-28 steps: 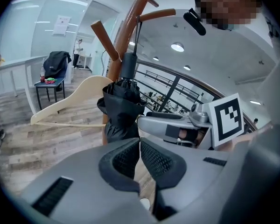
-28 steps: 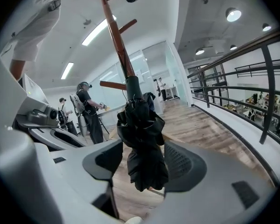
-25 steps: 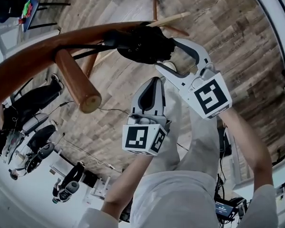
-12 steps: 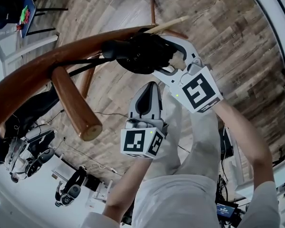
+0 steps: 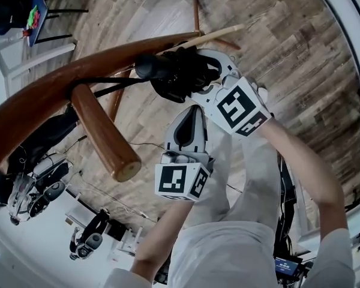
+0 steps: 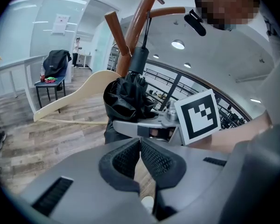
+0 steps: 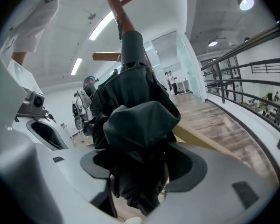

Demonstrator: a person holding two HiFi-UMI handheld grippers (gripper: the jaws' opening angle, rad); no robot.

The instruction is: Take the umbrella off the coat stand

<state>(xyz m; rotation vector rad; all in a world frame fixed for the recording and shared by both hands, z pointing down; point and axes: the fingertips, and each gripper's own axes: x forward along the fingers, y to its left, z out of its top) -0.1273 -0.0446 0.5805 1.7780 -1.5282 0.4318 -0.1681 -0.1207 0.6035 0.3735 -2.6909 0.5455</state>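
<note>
The right gripper (image 7: 140, 171) has just been opening its jaws, which stand wide around the black folded fabric umbrella (image 7: 135, 115) hanging from the brown wooden coat stand (image 5: 60, 86). The left gripper (image 6: 140, 160) is closed and empty.

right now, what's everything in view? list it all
stand: one, brown wood, arching across the head view, pegs sticking out
umbrella: one, black, folded, hanging from the stand
hanger: one, pale wood, left of the umbrella in the left gripper view
chair: one, far left, by the glass wall
jacket: one, black, on the chair
floor: one, wood planks, below
railing: one, dark, right of the right gripper view
left gripper: grey, jaws together, empty
right gripper: grey, jaws have just been opening, wide, umbrella between them
</note>
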